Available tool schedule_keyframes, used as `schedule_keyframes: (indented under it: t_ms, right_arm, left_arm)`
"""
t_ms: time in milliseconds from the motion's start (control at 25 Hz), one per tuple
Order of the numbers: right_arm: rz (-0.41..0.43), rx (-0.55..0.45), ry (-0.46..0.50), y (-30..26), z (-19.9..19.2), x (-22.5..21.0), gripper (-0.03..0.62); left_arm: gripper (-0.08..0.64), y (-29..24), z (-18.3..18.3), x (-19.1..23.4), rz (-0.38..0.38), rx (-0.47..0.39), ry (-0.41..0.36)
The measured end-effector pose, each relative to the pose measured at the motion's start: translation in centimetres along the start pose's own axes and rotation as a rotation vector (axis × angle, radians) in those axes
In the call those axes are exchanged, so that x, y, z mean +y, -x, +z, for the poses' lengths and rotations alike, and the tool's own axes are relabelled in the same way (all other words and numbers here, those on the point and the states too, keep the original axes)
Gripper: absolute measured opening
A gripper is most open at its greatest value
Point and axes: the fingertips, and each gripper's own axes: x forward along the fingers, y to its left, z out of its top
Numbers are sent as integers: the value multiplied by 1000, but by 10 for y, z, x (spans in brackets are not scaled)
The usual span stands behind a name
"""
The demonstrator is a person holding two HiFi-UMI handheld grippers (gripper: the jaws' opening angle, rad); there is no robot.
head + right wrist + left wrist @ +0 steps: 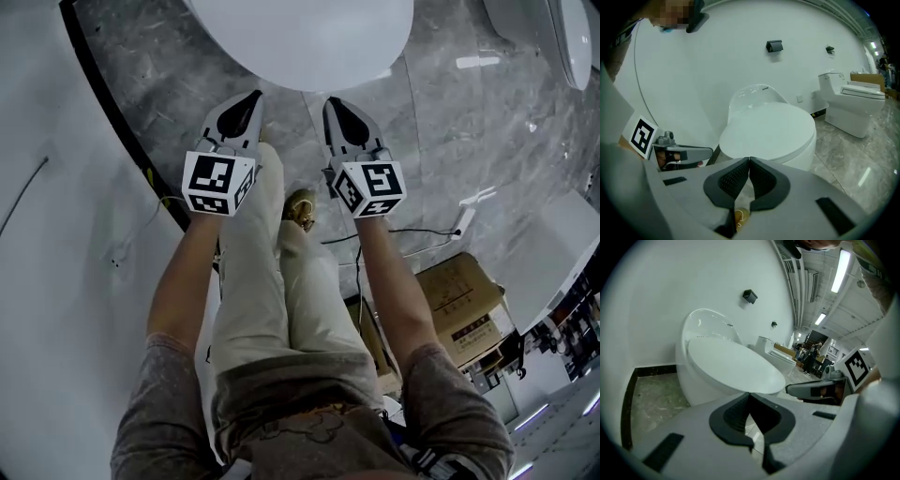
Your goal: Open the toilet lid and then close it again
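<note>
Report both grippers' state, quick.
Left gripper: closed, holding nothing.
Right gripper: closed, holding nothing.

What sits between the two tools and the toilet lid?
Nothing: in the head view only grey floor shows between the left tool, the right tool and the closed toilet lid. Both tools are shut and empty.

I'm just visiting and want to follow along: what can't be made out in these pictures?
The toilet lid: the head view's top edge cuts off all but its front.
The seat and bowl: the closed lid covers them in every view.
The black wall fitting: too small in the right gripper view to identify.
The cardboard box: its print is too small to read in the head view.
</note>
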Motion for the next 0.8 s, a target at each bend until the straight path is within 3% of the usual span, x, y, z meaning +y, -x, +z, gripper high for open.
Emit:
schedule_keyframes:
  t_ms: [560, 800]
  right_arm:
    - [-9, 0, -37, -13, -13, -15, 28]
    - [-6, -22, -44, -5, 2, -13, 28]
  left_arm:
    - [9, -29, -11, 1, -23, 7, -14]
    - [9, -26, -6, -2, -16, 14, 31]
